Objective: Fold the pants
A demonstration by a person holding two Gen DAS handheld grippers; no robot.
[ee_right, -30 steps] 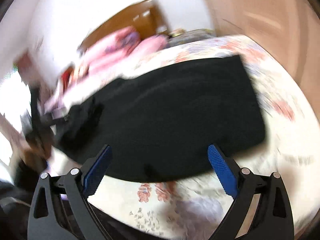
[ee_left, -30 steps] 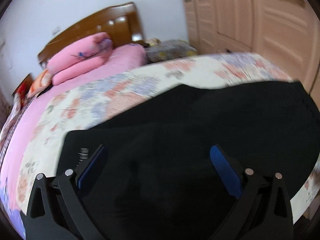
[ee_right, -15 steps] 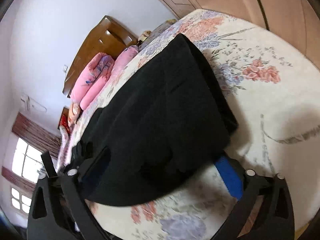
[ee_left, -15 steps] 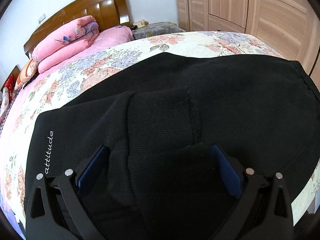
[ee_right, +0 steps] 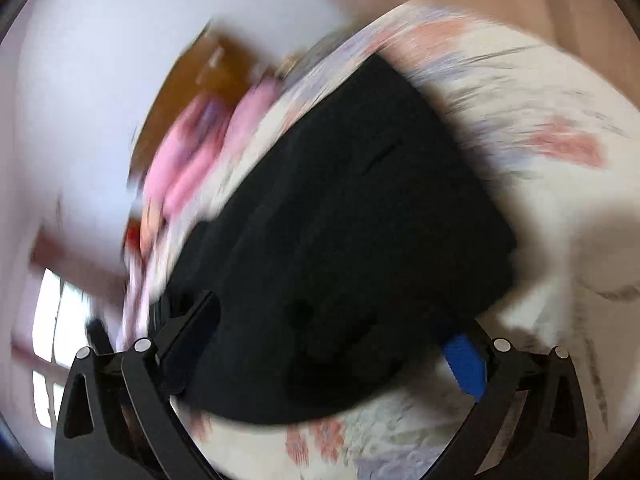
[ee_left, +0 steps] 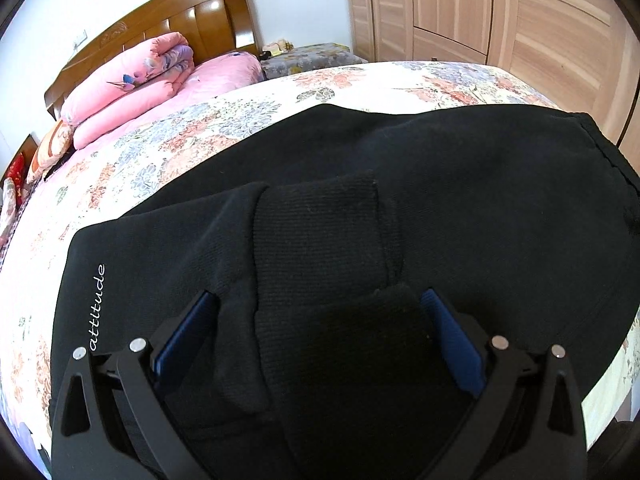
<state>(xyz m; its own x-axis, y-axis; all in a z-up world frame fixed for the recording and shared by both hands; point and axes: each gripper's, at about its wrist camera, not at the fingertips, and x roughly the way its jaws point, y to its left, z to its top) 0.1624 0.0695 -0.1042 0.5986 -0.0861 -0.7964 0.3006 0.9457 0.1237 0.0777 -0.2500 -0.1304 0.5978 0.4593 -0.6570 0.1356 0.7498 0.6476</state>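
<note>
Two hand-held grippers [ee_left: 320, 320] [ee_right: 332, 344] over black pants [ee_left: 460, 208].

Black pants [ee_left: 440, 208] cover the lower and middle frame, leaving open floral bed [ee_left: 192, 140] toward the upper left, until pink folded bedding [ee_left: 132, 80] and the wooden headboard [ee_left: 168, 20] block the way, with wardrobe doors [ee_left: 520, 12] closing the upper right.

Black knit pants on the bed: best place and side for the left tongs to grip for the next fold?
Grip the ribbed cuff of the black knit pants, coming from the near edge: it lies on top, thick and straight-edged, right ahead of the open left tongs.
</note>
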